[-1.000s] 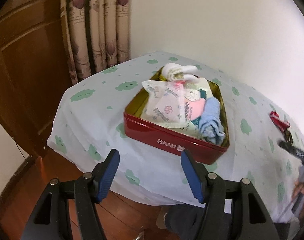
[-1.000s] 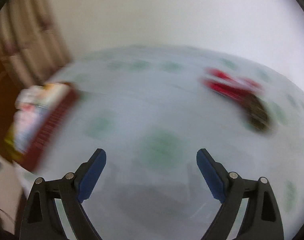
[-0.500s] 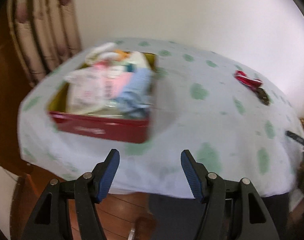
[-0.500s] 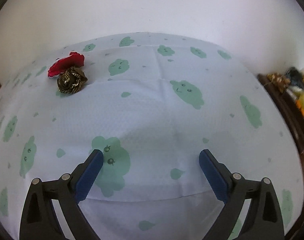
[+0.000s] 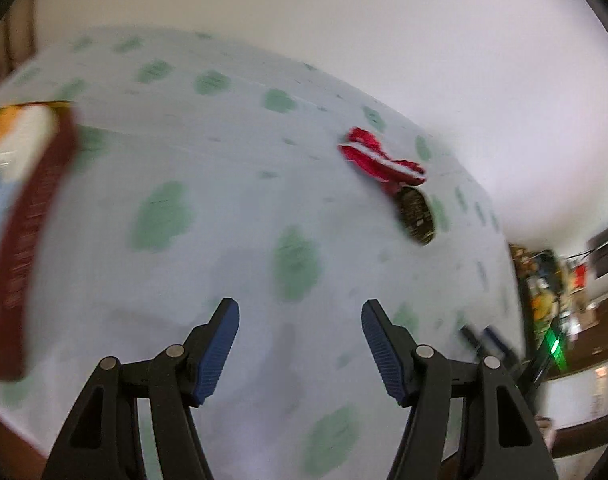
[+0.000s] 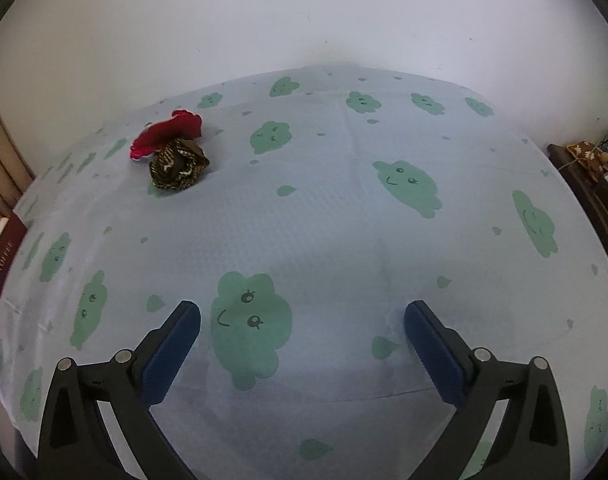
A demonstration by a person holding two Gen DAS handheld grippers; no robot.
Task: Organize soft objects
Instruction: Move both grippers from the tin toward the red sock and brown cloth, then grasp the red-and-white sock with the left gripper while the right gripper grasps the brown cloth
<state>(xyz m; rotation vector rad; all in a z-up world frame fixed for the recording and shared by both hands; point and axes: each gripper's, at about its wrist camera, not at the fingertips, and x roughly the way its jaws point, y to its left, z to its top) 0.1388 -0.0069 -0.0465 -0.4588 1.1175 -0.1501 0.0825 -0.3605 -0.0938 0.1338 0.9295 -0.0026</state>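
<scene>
Red cloth (image 6: 168,133) touching dark patterned bundle (image 6: 178,170), far left on tablecloth (image 6: 323,216), well apart from red tin (image 5: 28,240). Probably light, limp; best pinched mid-bunch. Left gripper (image 5: 300,344) released, empty; right gripper (image 6: 302,354) opening, empty.

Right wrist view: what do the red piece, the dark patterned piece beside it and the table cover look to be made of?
Red piece: soft matte cloth, it seems; wavy, floppy edge.
Dark patterned piece: probably fabric, brown-black with pale woven or printed marks, crumpled into a bunch, touching the red one.
Table cover: thin pale textile or nonwoven sheet with printed green clouds; fold creases and a fine waffle texture show.
</scene>
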